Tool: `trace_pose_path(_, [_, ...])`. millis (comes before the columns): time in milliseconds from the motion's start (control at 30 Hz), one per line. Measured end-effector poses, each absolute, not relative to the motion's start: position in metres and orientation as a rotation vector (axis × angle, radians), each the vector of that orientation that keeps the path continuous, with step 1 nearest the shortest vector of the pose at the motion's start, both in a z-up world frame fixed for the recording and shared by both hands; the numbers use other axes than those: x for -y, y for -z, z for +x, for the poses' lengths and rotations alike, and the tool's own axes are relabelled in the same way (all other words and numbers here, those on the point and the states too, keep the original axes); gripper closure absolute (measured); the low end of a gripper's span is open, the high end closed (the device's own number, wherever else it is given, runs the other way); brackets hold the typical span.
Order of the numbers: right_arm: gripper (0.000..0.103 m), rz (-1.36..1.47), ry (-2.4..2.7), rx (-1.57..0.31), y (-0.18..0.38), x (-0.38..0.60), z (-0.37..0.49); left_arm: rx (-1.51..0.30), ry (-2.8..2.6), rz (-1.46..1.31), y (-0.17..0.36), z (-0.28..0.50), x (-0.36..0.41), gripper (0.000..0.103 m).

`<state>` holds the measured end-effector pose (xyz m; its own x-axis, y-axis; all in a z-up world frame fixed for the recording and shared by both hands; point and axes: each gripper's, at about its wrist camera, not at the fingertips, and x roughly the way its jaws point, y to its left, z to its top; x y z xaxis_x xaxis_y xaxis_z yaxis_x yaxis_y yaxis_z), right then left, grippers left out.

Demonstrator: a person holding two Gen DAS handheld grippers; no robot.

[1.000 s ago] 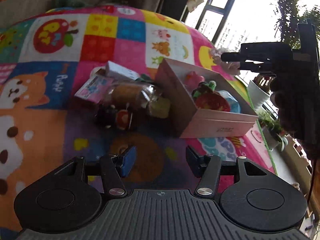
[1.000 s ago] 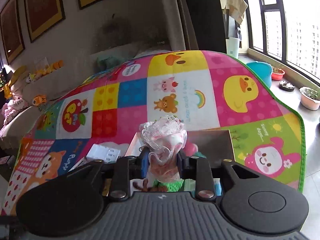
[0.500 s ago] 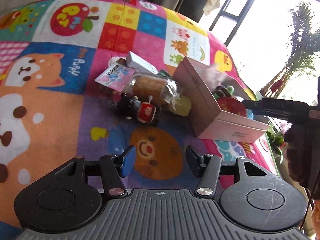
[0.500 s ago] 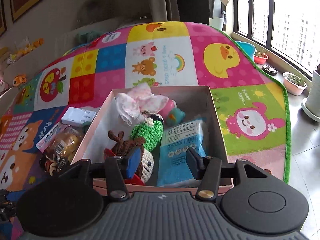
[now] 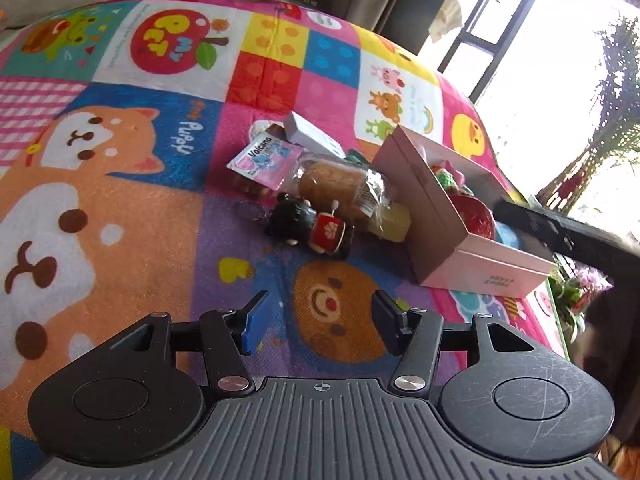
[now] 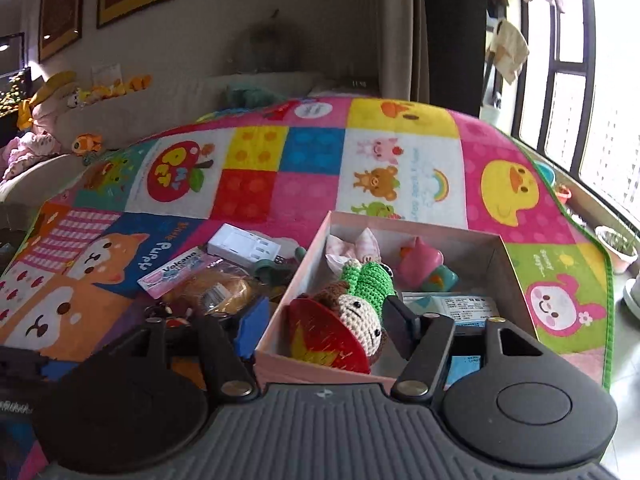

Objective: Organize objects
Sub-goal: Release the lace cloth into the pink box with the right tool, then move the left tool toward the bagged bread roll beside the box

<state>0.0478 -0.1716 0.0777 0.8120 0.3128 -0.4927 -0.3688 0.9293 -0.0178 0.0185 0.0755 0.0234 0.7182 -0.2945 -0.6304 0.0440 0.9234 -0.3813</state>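
Note:
A pink open box [image 6: 510, 270] stands on the colourful play mat [image 6: 400, 184]. In it lie a crochet doll [image 6: 356, 308], a red-yellow fan-like item [image 6: 324, 340], a lace bow [image 6: 352, 248], a pink toy [image 6: 420, 260] and a blue packet [image 6: 460, 308]. My right gripper [image 6: 326, 328] is open and empty over the box's near left edge. Left of the box [image 5: 424, 216] lie a wrapped bread [image 5: 340, 188], a black-red figurine [image 5: 316, 228], a "Volcano" sachet [image 5: 264, 160] and a white box [image 5: 312, 136]. My left gripper [image 5: 318, 322] is open and empty, short of the figurine.
A sofa [image 6: 192, 96] with plush toys borders the mat's far side. Windows and potted plants [image 6: 616, 240] line the right. The right gripper's dark body [image 5: 580, 240] shows at the right of the left wrist view. A yellowish item [image 5: 394, 222] lies beside the box.
My right gripper let go of the lace bow into the box, opened, and drew back toward the left. My left gripper moved closer over the mat toward the loose items.

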Motion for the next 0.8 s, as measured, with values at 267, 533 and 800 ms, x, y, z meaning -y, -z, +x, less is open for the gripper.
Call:
trace_pose_path(267, [0.023, -0.130, -0.414, -0.580, -0.032, 0.165, 0.012, -0.733, 0.204, -0.343, -0.025, 0.031, -0.066, 0.044])
trace_pose_path(533, [0.019, -0.058, -0.334, -0.596, -0.021, 0.171, 0.020, -0.685, 0.164, -0.352, -0.034, 0.038, -0.073, 0.044])
trace_pose_path(800, [0.017, -0.096, -0.348, -0.539, -0.031, 0.166, 0.005, -0.608, 0.171, -0.426, -0.064, 0.085, -0.071, 0.044])
